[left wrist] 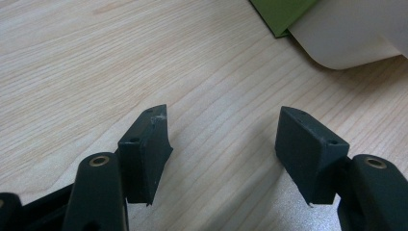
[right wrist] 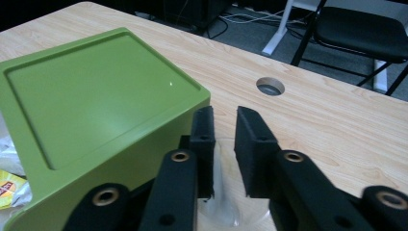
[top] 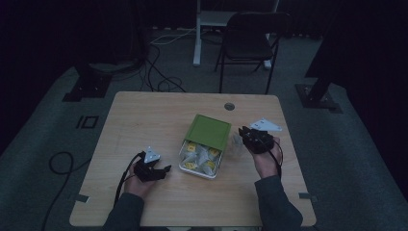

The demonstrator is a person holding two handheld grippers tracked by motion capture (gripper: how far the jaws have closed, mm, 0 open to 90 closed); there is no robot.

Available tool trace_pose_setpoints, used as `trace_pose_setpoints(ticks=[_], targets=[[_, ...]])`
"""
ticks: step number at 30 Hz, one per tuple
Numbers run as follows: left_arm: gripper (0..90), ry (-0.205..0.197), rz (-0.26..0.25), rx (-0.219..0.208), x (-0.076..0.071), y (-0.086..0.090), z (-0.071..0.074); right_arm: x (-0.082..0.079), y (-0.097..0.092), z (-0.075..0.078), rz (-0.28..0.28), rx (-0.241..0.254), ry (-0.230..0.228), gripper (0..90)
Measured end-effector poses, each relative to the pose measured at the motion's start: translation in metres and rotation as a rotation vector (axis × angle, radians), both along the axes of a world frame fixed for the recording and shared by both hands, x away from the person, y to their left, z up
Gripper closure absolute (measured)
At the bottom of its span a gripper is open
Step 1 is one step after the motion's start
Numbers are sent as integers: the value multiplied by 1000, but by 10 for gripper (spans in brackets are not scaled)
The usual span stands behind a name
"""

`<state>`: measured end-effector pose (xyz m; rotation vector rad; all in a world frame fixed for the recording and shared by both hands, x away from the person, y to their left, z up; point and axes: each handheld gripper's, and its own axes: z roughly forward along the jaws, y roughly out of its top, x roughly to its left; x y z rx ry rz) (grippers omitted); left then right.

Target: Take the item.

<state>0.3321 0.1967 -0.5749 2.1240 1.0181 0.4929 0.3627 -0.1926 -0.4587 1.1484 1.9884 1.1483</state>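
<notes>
Dark grey sleeves are worn; each black gripper, left gripper [top: 166,169] and right gripper [top: 243,130], is fitted with brass-ringed screws, a grey three-cornered plate and a black cable

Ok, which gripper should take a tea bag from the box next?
Left, probably. The left gripper is open, empty and beside the box's uncovered end, where the tea bags show. The right gripper sits at the glass, with the lid between it and the bags.
</notes>
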Motion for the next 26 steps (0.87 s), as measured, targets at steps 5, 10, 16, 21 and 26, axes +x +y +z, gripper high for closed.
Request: trace_pose_setpoints(ticks=[5, 10, 16, 21, 26], targets=[[375, 0, 0, 0, 0, 0, 0, -3, -4, 1, -7, 3, -7, 745], [375, -2, 0, -1, 0, 0, 0, -10, -6, 3, 1, 0, -17, 746], [375, 0, -1, 0, 0, 0, 0, -23, -6, -3, 17, -16, -15, 746], [375, -1, 1, 0, 0, 0, 0, -31, -10, -13, 28, -32, 8, 745], [375, -1, 0, 1, 0, 0, 0, -35, -19, -21, 18, -34, 24, 748]])
